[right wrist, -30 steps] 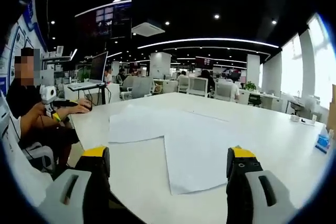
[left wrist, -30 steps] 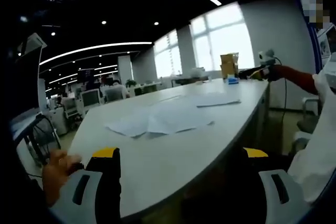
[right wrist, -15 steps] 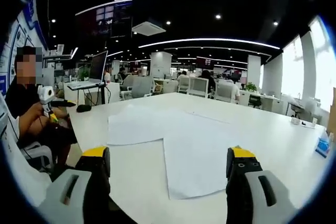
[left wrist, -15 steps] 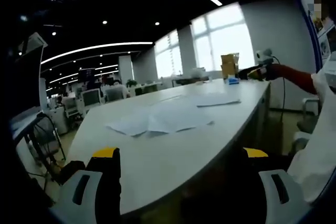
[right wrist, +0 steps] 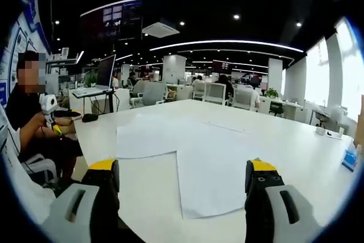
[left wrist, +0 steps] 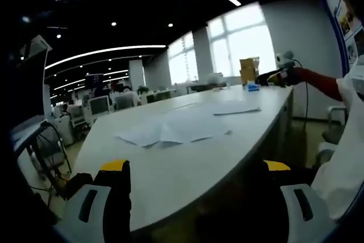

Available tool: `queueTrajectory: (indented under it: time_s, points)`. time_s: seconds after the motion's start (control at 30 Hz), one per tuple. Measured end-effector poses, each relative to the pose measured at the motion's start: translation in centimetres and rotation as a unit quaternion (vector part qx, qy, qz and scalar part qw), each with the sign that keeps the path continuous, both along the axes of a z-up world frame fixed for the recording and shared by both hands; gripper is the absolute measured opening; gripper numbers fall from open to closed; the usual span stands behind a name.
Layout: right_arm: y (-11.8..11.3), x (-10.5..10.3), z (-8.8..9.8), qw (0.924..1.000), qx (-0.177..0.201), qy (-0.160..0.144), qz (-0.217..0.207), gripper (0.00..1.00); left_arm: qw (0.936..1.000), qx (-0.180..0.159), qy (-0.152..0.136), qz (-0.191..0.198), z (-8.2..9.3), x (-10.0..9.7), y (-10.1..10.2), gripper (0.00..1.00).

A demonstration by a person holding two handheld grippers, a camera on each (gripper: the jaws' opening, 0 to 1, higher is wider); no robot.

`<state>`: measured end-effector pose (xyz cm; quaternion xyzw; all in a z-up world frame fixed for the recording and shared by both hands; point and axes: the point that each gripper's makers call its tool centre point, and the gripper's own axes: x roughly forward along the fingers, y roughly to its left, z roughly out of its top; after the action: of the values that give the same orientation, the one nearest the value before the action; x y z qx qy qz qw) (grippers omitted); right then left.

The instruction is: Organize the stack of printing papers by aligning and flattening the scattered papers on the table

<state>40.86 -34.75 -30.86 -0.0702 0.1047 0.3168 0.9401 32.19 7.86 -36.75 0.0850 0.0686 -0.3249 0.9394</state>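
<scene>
Several white sheets of printing paper lie scattered and overlapping on the long white table. One more sheet lies apart, farther along. In the right gripper view the papers spread just beyond my jaws, one sheet fanned out to the left. My left gripper hangs open at the table's near edge, clear of the papers. My right gripper is open too, above the table's front, with nothing between its fingers.
A yellow box and a small blue item stand at the table's far end. A seated person holding another gripper device sits at the table's left side. Office chairs and desks ring the room.
A hand that showed beside my left gripper's left jaw one second ago is gone. The seated person's hand has drawn back from the table. The papers lie as before.
</scene>
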Motion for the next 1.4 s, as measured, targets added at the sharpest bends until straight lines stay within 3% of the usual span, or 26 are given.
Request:
queueTrajectory:
  time_s: [1.4]
  points:
    - [1.2, 1.2, -0.2, 0.9999, -0.01, 0.013, 0.003, 0.86, 1.0, -0.001, 0.001, 0.007, -0.4, -0.2, 1.0, 0.97]
